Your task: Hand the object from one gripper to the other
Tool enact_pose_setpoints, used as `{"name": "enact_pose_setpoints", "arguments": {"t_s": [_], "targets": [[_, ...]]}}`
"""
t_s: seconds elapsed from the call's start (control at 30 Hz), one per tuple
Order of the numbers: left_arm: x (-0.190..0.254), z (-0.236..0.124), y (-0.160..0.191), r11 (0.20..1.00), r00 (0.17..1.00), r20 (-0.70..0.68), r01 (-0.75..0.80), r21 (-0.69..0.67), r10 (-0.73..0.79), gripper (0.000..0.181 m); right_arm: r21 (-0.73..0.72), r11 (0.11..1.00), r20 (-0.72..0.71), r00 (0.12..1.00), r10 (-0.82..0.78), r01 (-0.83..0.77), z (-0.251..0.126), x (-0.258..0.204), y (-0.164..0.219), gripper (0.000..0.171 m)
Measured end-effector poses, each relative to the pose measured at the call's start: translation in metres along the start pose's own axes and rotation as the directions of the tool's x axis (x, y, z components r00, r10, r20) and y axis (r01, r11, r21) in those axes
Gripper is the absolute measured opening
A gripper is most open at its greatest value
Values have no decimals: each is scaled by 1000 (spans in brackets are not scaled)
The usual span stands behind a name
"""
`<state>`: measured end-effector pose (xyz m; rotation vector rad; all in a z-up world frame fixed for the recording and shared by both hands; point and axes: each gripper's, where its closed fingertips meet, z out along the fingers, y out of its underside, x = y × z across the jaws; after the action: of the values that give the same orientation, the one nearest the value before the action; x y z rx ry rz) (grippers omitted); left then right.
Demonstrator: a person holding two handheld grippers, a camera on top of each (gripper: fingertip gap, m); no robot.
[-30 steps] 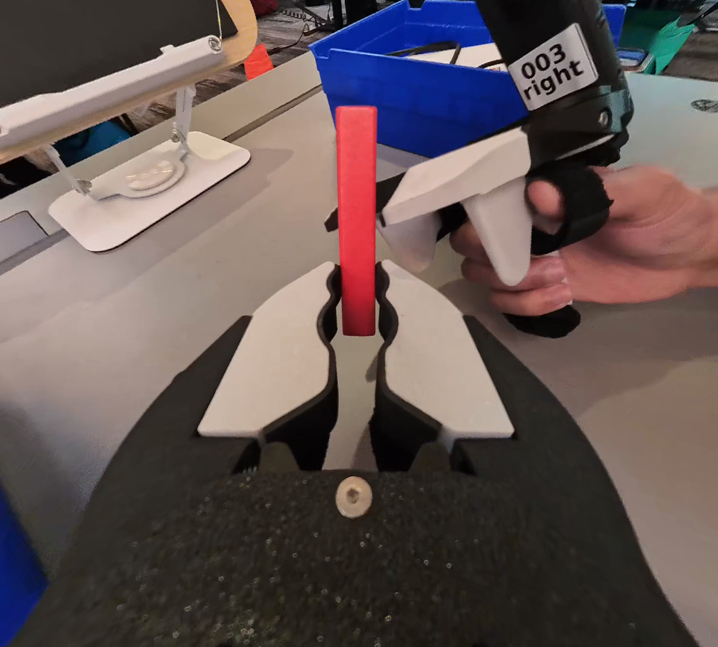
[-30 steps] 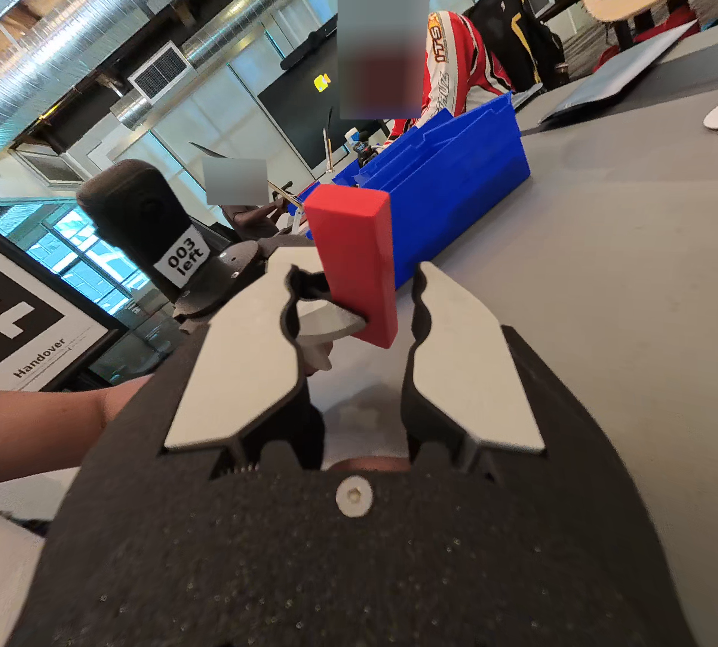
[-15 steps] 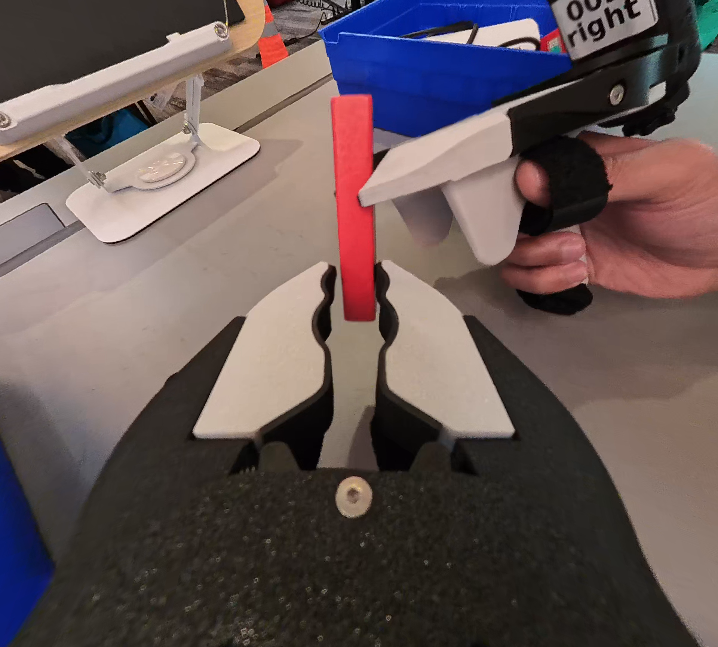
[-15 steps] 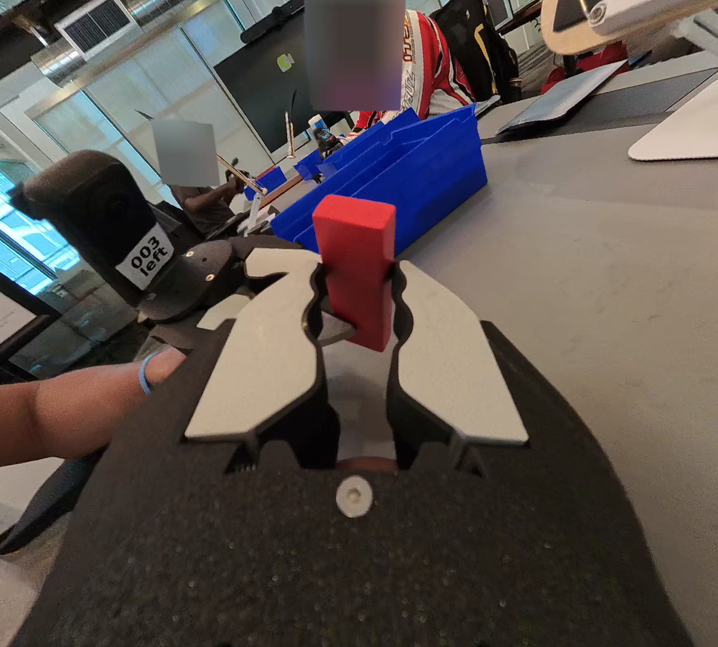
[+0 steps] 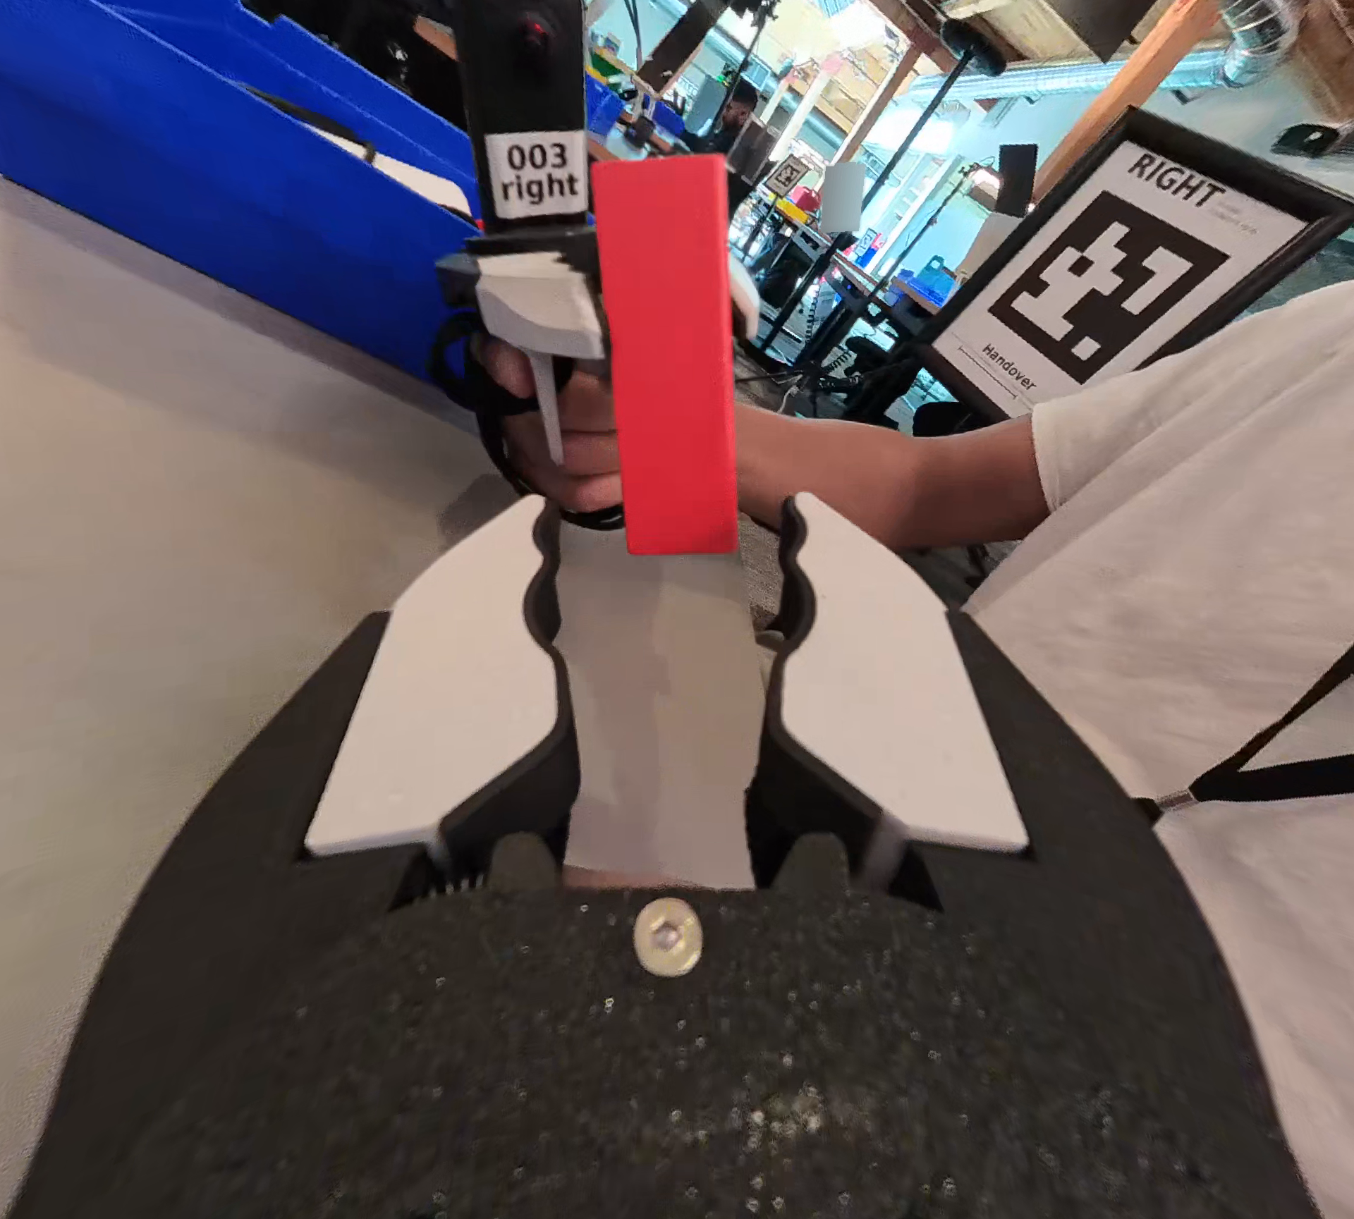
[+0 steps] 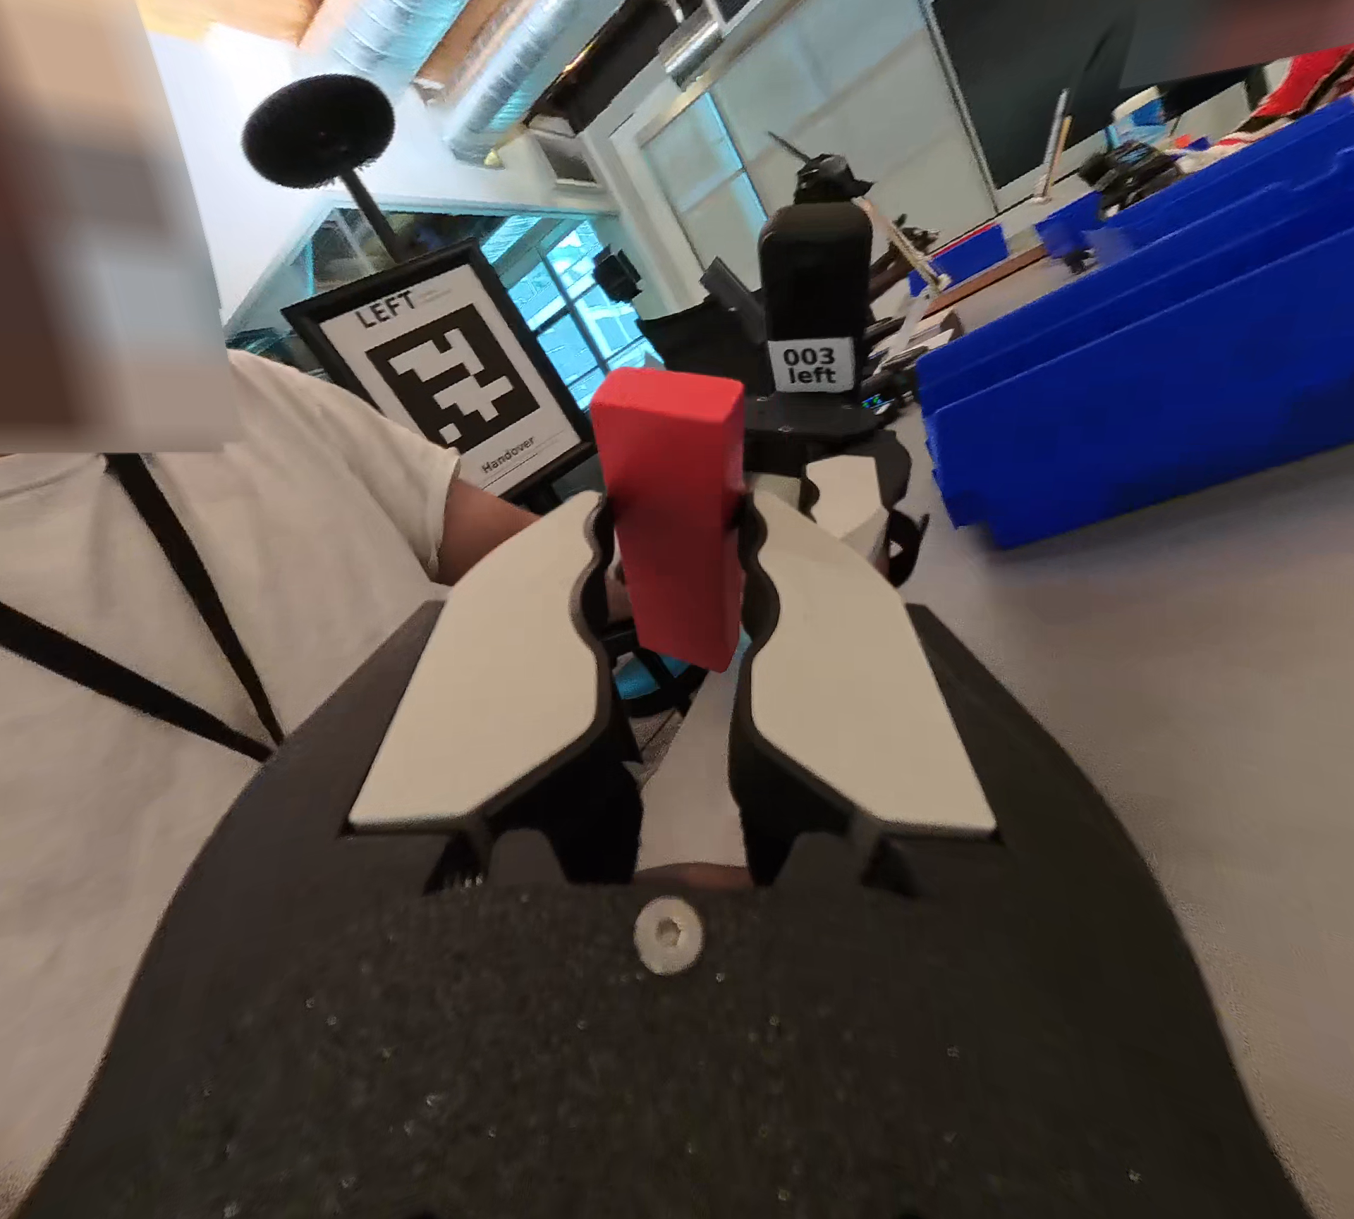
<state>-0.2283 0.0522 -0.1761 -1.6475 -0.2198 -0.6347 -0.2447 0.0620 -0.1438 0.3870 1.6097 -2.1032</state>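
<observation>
The right tool pinched the upright red block above the grey tabletop; the left tool stood spread, clear gaps flanking the block's lower edge.

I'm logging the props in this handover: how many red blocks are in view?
1. The red block is upright, clamped in the right gripper, in front of the open left gripper. Others may be hidden inside the blue bins.

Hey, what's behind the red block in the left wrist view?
Behind the red block is the right claw shut on it, with the person's hand on its handle. The block covers the fingertips and most of that hand. Farther back sits a blue bin.
</observation>
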Motion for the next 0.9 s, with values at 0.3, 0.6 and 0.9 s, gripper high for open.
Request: {"name": "enact_pose_setpoints", "arguments": {"t_s": [0.3, 0.6, 0.9], "targets": [[-5, 12, 14, 998, 999, 30, -29, -61, 31, 34, -26, 1000, -42, 999, -18, 16, 12, 12, 7, 32], [-74, -37, -10, 963, 781, 564, -237, -128, 267, 34, -40, 999, -549, 835, -26, 5, -16, 74, 12, 49], [-94, -41, -1, 906, 576, 700, -288, -309, 422, 34, 76, 987, -779, 627, -31, 142, 18, 83, 14, 48]]}}
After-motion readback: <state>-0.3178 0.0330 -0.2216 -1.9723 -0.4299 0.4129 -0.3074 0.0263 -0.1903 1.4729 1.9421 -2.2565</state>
